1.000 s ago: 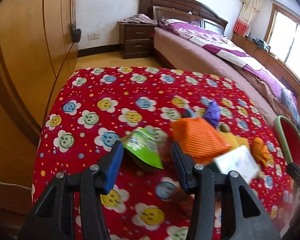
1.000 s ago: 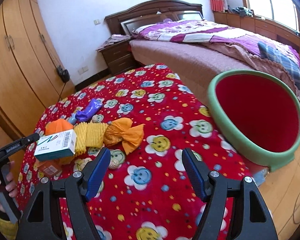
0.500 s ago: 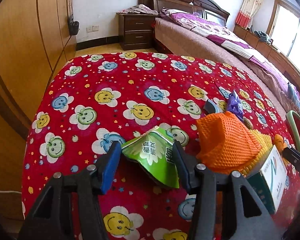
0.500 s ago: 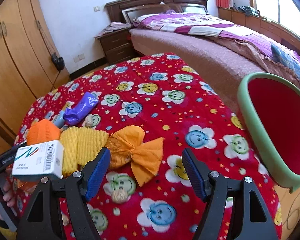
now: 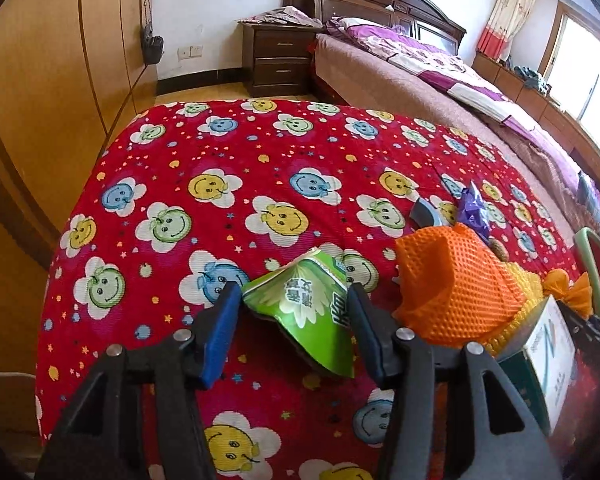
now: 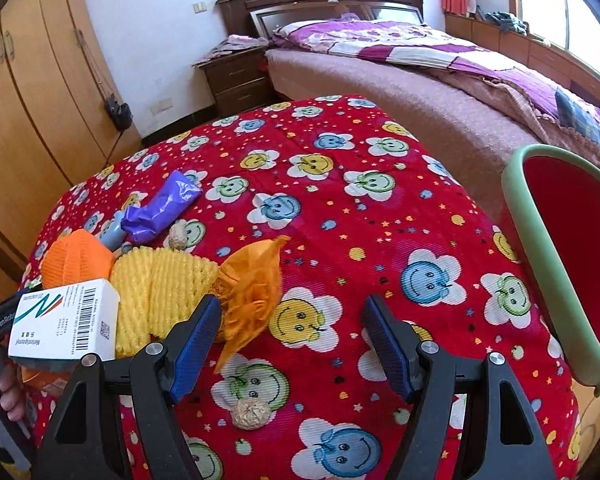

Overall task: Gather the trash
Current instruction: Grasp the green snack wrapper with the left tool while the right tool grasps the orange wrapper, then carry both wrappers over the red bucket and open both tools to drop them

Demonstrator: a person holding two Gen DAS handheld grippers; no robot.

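Note:
In the left wrist view my left gripper (image 5: 292,328) is open around a crumpled green wrapper (image 5: 308,308) lying on the red smiley-face cloth (image 5: 220,184); the jaws stand either side of it. To its right lie an orange foam net (image 5: 452,284), a purple wrapper (image 5: 474,210) and a white box (image 5: 548,360). In the right wrist view my right gripper (image 6: 292,340) is open and empty, just right of an orange wrapper (image 6: 252,292). A yellow foam net (image 6: 164,284), the white box (image 6: 64,320), the purple wrapper (image 6: 164,206) and two walnuts (image 6: 252,412) also lie there. The red bin with a green rim (image 6: 528,232) stands at the right.
A wooden wardrobe (image 5: 40,80) stands to the left. A nightstand (image 5: 280,60) and a bed (image 6: 440,92) are behind the table. A grey piece (image 5: 422,212) lies near the purple wrapper.
My left gripper has moved forward so the green wrapper sits deeper between its jaws. My right gripper has moved left and lower, toward the orange wrapper; the bin has slid to the view's right edge.

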